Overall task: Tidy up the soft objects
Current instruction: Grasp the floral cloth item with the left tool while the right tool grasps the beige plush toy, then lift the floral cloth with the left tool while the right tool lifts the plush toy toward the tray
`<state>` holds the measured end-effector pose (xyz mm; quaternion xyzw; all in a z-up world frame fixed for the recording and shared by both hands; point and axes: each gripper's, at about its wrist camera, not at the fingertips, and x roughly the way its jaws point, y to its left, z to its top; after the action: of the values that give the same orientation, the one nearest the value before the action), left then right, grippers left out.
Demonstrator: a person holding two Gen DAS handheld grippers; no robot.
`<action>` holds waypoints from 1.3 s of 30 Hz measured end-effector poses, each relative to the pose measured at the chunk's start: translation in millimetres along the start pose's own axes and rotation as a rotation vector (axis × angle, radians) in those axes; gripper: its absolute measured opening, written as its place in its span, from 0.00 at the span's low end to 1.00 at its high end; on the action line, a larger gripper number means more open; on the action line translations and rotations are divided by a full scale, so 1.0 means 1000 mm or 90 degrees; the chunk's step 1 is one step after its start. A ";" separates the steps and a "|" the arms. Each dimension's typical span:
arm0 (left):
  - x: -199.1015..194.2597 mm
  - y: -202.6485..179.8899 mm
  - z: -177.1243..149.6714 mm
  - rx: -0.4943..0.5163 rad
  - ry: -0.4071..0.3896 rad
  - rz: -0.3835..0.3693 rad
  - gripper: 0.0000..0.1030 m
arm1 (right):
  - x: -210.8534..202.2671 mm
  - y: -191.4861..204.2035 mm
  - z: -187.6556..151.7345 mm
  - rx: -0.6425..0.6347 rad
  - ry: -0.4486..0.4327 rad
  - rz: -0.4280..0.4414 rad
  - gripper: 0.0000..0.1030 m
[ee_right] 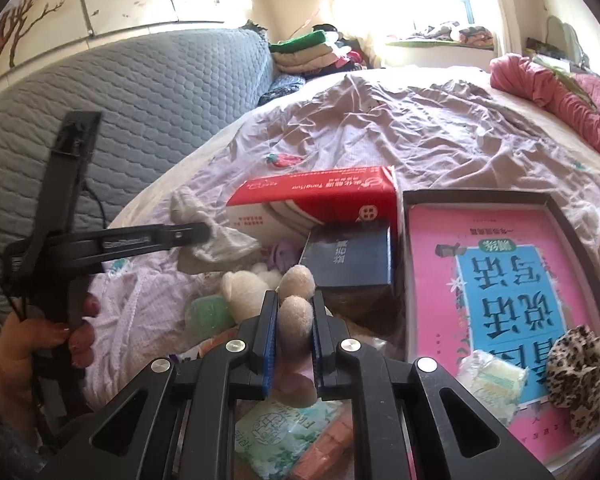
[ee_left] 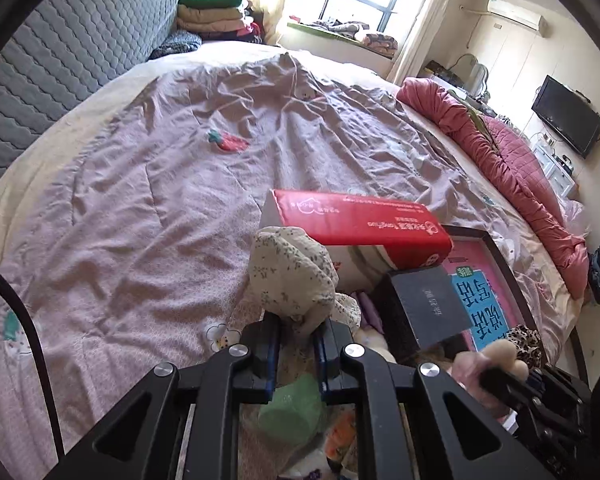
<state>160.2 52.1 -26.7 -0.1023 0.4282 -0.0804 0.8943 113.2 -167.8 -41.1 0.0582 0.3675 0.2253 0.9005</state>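
Left wrist view: we see the left gripper (ee_left: 296, 330) pinching a floral cloth (ee_left: 290, 276) beside the red tissue box (ee_left: 356, 220); the right gripper (ee_right: 294, 320) clamps a fuzzy plush toy (ee_right: 296, 312), body hidden.

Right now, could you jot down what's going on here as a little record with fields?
place: bed with wrinkled lilac cover
left tongs: shut on floral cloth
right tongs: shut on beige plush toy
hard items nearby: red tissue box, dark box, pink book in a dark tray
on the book: leopard scrunchie
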 end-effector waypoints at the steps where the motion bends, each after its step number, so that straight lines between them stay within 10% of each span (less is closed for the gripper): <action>1: -0.004 -0.001 0.000 0.000 -0.005 0.002 0.15 | -0.001 -0.001 0.000 0.007 -0.002 0.005 0.14; 39: -0.103 -0.125 -0.013 0.119 -0.066 -0.016 0.15 | -0.128 -0.035 0.029 0.068 -0.167 -0.032 0.14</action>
<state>79.5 -46.5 73.7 -0.0280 0.3708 -0.1257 0.9197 65.5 -255.2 52.2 0.1256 0.2594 0.1732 0.9418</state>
